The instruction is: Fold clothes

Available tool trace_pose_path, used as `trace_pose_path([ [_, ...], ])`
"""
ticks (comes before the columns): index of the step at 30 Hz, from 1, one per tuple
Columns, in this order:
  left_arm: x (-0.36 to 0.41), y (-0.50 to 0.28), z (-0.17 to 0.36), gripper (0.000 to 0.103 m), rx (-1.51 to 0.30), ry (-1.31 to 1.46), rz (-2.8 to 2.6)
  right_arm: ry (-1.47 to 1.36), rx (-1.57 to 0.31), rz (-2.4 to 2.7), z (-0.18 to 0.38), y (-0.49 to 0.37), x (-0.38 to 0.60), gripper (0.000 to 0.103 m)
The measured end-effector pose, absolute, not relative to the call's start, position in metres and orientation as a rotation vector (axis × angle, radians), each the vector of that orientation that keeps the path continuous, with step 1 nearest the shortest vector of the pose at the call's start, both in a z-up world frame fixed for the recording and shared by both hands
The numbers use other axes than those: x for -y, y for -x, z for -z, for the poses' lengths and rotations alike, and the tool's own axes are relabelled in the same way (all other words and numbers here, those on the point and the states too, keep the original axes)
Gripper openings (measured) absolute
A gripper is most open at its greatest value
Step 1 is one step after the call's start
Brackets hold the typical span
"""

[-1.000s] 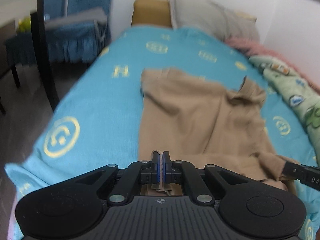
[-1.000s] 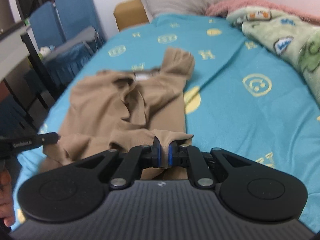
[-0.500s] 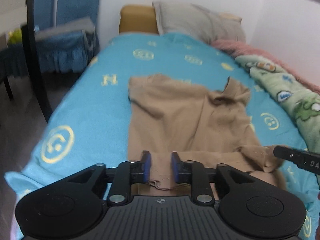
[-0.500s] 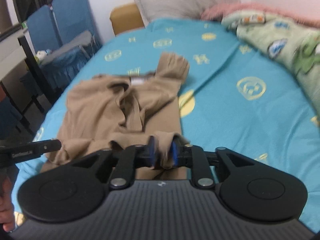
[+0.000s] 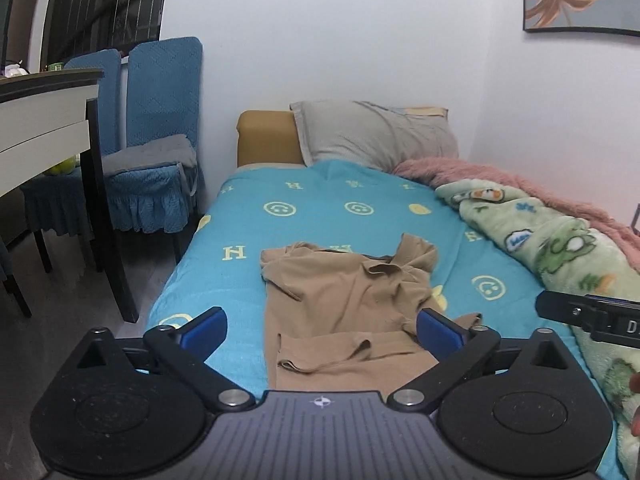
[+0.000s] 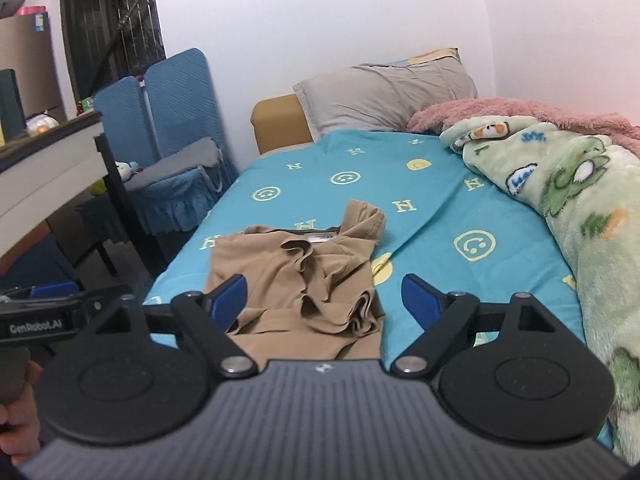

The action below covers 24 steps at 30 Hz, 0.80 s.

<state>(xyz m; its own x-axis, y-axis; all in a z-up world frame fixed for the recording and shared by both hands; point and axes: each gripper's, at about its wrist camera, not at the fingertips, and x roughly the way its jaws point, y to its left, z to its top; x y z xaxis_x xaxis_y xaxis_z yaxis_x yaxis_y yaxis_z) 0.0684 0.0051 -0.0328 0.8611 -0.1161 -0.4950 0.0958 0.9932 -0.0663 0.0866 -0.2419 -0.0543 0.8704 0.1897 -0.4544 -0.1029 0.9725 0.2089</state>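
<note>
A tan T-shirt point(image 5: 340, 300) lies on the blue bed sheet point(image 5: 320, 208), its bottom hem turned up in a loose fold near me and its sleeves and collar at the far end. It also shows in the right wrist view point(image 6: 296, 280), crumpled on its right side. My left gripper point(image 5: 320, 330) is open and empty, raised above the shirt's near end. My right gripper point(image 6: 324, 300) is open and empty, raised above the same end. Each gripper's body shows at the edge of the other's view.
A grey pillow point(image 5: 372, 132) and tan headboard point(image 5: 268, 136) lie at the bed's far end. A green cartoon blanket point(image 5: 560, 248) and pink throw point(image 5: 500, 176) fill the right side. Blue chairs point(image 5: 156, 128) and a table point(image 5: 44, 112) stand left of the bed.
Both grippers were shut on the shirt's near hem. They opened, let it go and pulled back and up. The hem now rests folded over on the shirt.
</note>
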Motion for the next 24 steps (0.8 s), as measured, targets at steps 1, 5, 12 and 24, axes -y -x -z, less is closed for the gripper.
trace_pose_path([
  [1,-0.004,-0.063,0.032,0.103,-0.523,0.042,0.113,-0.185,-0.492,-0.153,0.054,-0.083,0.242,0.085],
  [5,-0.003,-0.051,0.034,0.103,-0.548,0.066,0.122,-0.208,-0.500,-0.147,0.056,-0.076,0.243,0.085],
  [12,-0.039,-0.075,0.075,0.102,-0.876,0.469,0.178,-0.627,-0.723,-0.126,0.098,-0.092,0.273,0.085],
  [24,-0.075,-0.116,0.183,0.097,-1.126,1.039,0.154,-1.253,-0.966,0.013,0.207,-0.091,0.275,0.077],
])
